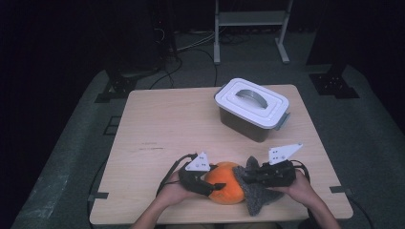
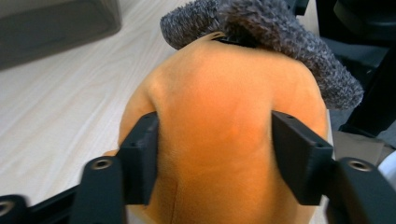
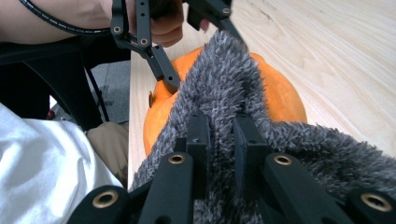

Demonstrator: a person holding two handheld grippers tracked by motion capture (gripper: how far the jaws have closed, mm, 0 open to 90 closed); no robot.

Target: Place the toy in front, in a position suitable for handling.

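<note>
Near the tabletop (image 1: pixel 157 129) front edge, an orange plush (image 1: pixel 227 183) is gripped by the left tool (image 2: pixel 215 154), its grey fuzzy top (image 3: pixel 224 88) pinched by the right tool (image 3: pixel 220 140).

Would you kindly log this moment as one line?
left hand-held gripper: shut on orange plush toy | right hand-held gripper: shut on grey fuzzy part | lidded bin: closed, far side

Dark lab: cables (image 1: pixel 191 45), equipment stands (image 1: pixel 334 83).
</note>
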